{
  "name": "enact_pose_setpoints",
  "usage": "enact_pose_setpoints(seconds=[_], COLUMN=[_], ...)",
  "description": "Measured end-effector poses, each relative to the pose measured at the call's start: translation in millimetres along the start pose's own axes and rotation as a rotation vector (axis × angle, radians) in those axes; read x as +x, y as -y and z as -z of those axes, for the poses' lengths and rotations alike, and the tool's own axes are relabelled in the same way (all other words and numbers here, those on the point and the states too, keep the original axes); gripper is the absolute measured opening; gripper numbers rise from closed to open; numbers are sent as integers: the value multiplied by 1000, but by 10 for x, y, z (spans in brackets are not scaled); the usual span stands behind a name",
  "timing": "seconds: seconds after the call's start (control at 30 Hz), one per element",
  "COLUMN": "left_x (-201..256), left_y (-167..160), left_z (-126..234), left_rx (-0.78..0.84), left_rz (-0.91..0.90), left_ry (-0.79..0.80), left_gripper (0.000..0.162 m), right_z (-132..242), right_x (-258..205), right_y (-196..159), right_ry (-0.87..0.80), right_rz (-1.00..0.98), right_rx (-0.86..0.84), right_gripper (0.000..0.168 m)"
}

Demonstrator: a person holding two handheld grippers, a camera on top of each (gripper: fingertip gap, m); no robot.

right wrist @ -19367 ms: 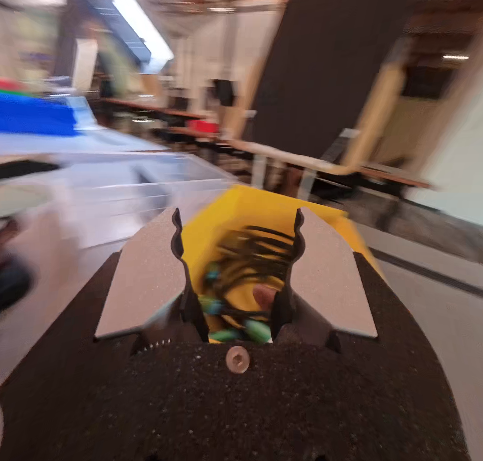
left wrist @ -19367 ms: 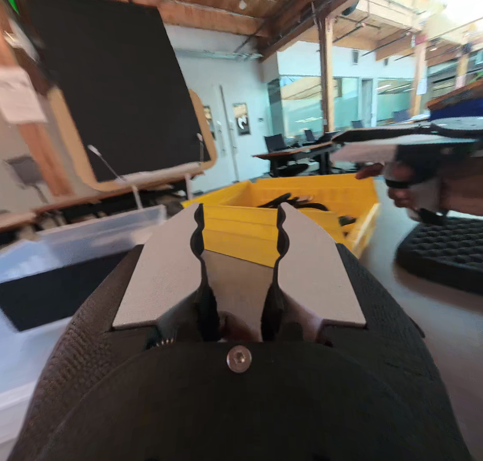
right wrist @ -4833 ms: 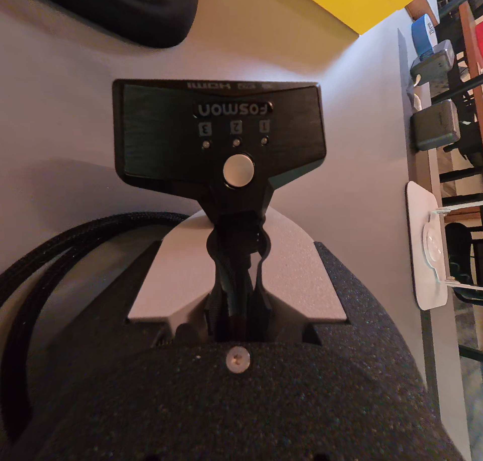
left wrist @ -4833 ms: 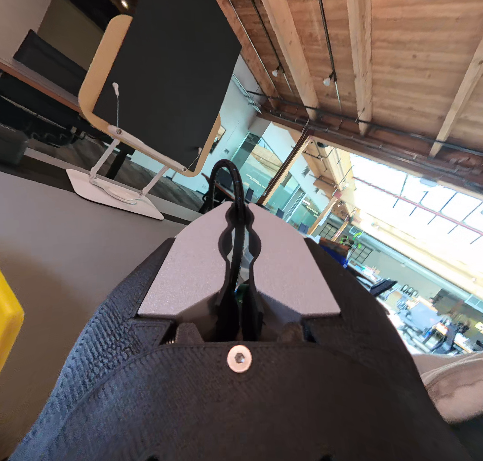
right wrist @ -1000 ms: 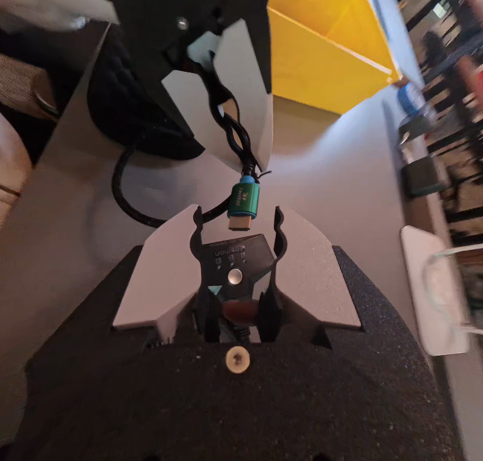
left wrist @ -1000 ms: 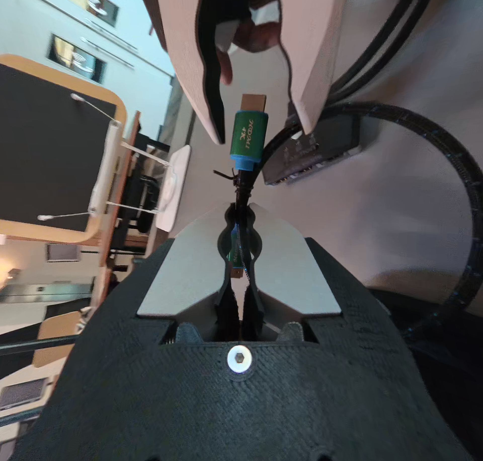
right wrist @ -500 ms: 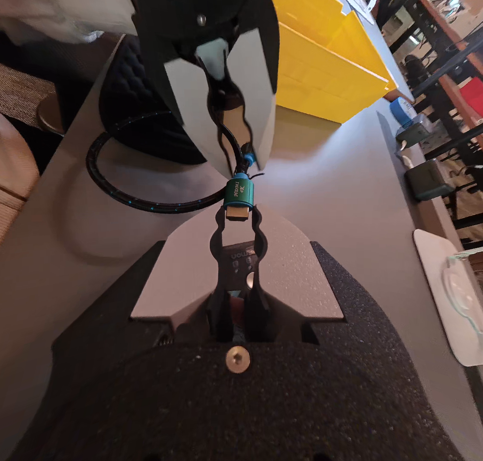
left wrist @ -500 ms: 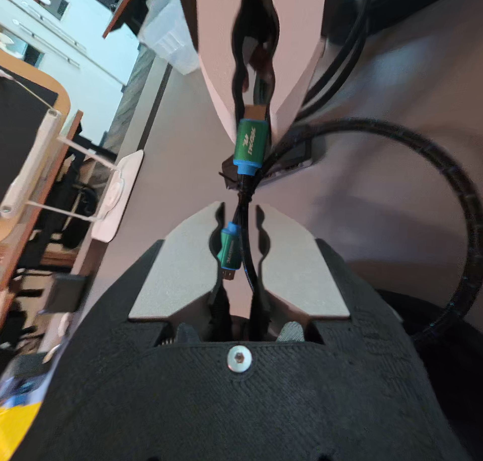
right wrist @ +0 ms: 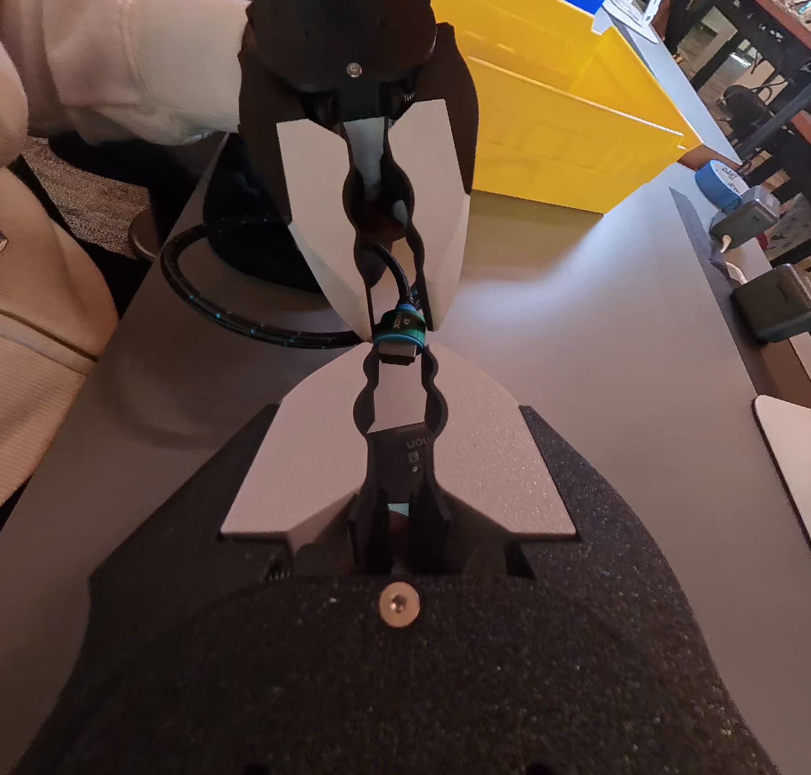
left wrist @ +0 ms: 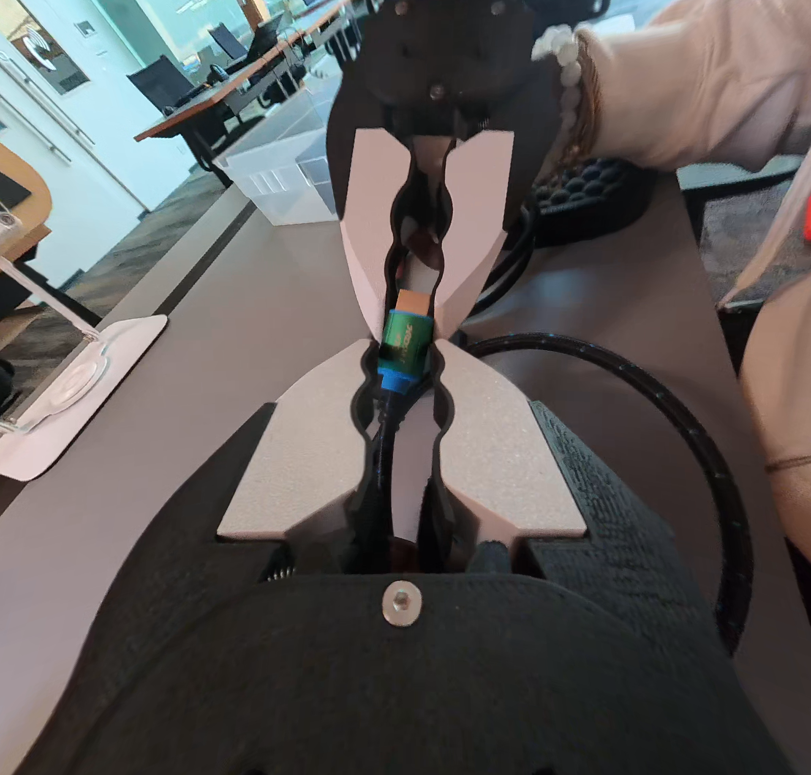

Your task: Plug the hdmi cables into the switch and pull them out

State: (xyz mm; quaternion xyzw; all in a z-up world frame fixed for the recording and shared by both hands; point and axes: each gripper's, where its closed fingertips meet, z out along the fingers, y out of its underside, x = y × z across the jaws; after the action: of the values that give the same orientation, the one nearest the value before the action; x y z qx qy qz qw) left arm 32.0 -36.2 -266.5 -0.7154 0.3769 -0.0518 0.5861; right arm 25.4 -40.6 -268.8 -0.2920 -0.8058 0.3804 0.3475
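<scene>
The left gripper [left wrist: 401, 352] is clenching the green HDMI plug [left wrist: 402, 344], the right gripper [right wrist: 397, 361] is clamping the black switch [right wrist: 401, 459] — insertion is underway; next, the plug's metal tip needs lining up squarely with a port.

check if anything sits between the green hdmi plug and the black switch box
Nothing visible does. The green hdmi plug in the left gripper points at the black switch box in the right gripper, across an open gap.
</scene>
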Motion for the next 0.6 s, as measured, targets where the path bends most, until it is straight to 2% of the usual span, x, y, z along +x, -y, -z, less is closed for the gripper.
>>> enact_pose_setpoints(seconds=[0.27, 0.6], left_x=[53, 120], left_y=[-102, -305], left_z=[-22, -97], left_rx=[-56, -192], left_rz=[-3, -113], left_ry=[-53, -44], left_gripper=[30, 28], right_z=[-24, -90], right_x=[-57, -93], right_y=[-17, -139], right_ry=[41, 55], right_rz=[35, 52], right_rx=[-4, -71], right_gripper=[18, 18])
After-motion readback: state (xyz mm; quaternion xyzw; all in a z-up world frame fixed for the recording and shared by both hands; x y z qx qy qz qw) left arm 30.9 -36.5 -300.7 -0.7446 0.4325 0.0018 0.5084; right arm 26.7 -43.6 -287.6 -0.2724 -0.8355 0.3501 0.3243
